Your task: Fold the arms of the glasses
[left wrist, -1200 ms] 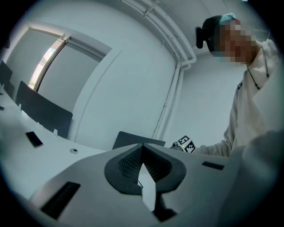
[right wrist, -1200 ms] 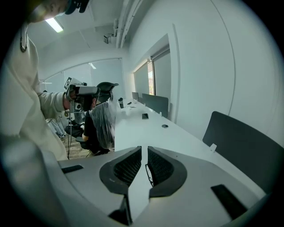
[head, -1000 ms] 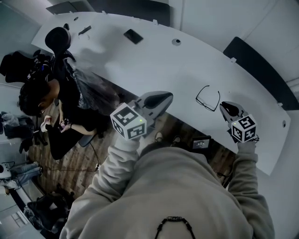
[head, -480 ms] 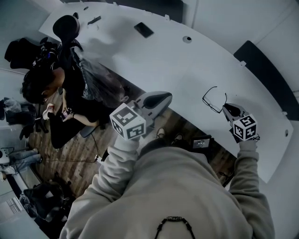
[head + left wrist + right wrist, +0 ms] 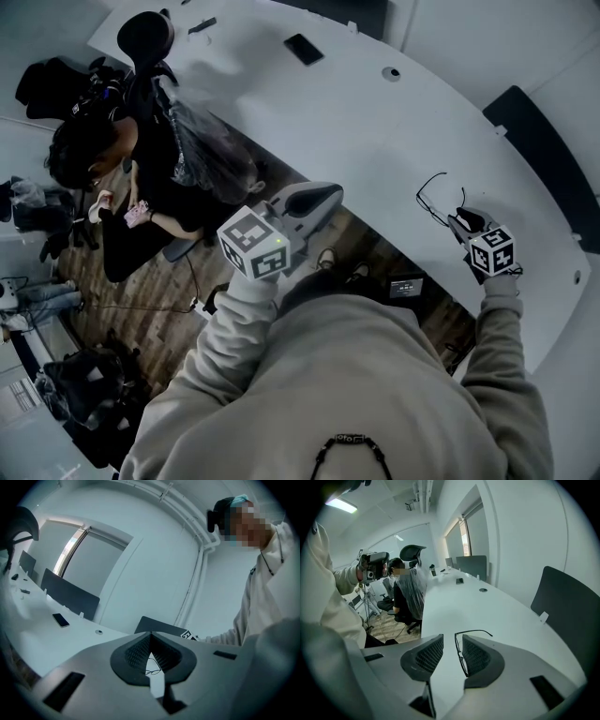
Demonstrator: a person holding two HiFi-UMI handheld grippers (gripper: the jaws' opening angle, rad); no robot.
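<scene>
Glasses lie on the surface near its front right edge. Phone lies well behind them. Seated person is left of the surface.

Thin dark wire glasses, smooth matt white table, ribbed pads in grey plastic right gripper.

The left gripper is held out nearly level, its jaws pressed together with nothing between them, and the left arm bends in a pale sleeve behind its marker cube. The right gripper tilts steeply downward ahead of the straighter right arm. Its jaws have just been opening and stand apart, with the glasses between them, just beside its right-hand pad.
</scene>
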